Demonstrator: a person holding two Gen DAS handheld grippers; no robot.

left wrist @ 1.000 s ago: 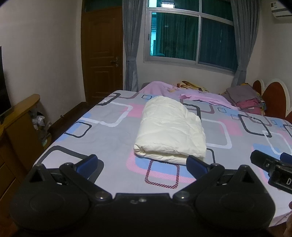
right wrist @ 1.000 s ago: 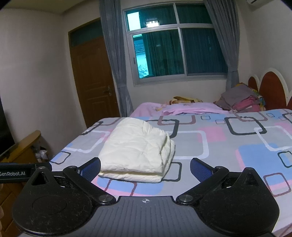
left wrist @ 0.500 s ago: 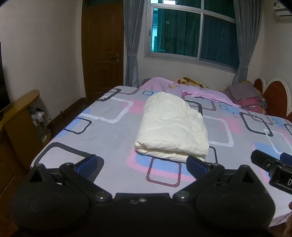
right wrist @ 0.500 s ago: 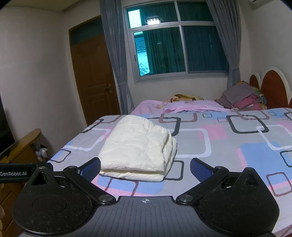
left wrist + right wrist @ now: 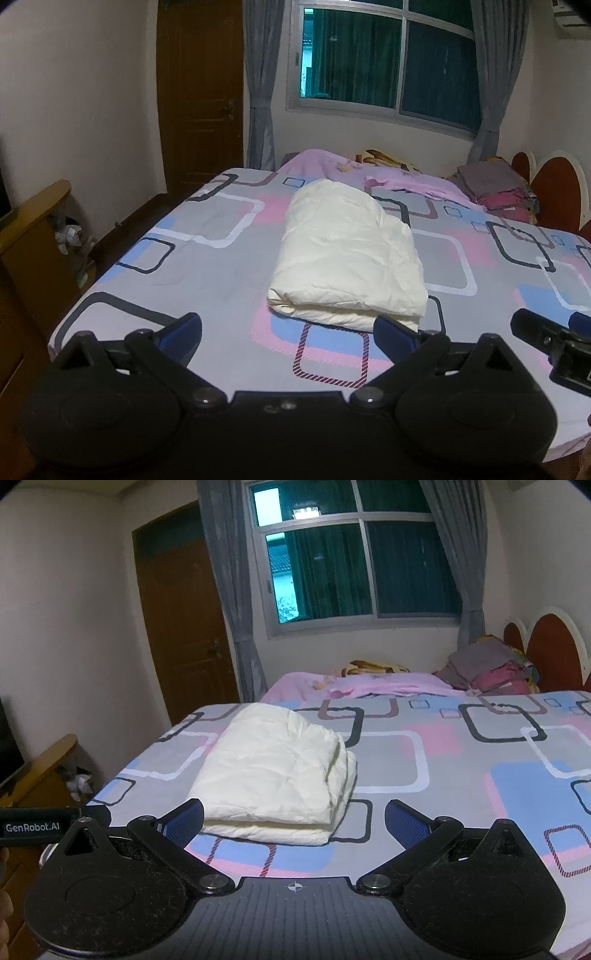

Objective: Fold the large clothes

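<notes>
The cream garment (image 5: 347, 258) lies folded into a thick rectangular bundle on the bed (image 5: 207, 280), on the grey sheet printed with pink, blue and dark rounded squares; in the right wrist view its stacked layers show along the near edge and the right side (image 5: 273, 775); it sits toward the foot end of the bed, well apart from the headboard (image 5: 554, 650). The left tongs (image 5: 288, 328) hang spread wide above the near edge of the bed, blue-padded fingers (image 5: 181, 332) apart with nothing between them; the right-hand finger's tip overlaps the bundle's near corner in the view, though whether it touches the cloth cannot be told. The right tongs (image 5: 293, 819) are likewise spread wide and grip nothing — the bundle shows between and beyond the fingers, its near edge just past the left pad (image 5: 184, 819). At the right edge of the left wrist view a part of the right tongs juts in (image 5: 546, 339); at the left edge of the right wrist view a black bar lettered "GenRobot.AI" (image 5: 33, 827) shows. Behind the bundle lies a pink blanket (image 5: 369, 173); a pile of folded clothes (image 5: 495, 188) rests by the headboard; beyond are a window (image 5: 388, 62) with grey curtains (image 5: 258, 85), a brown door (image 5: 199, 92) and — at the left — a wooden cabinet (image 5: 33, 236).
</notes>
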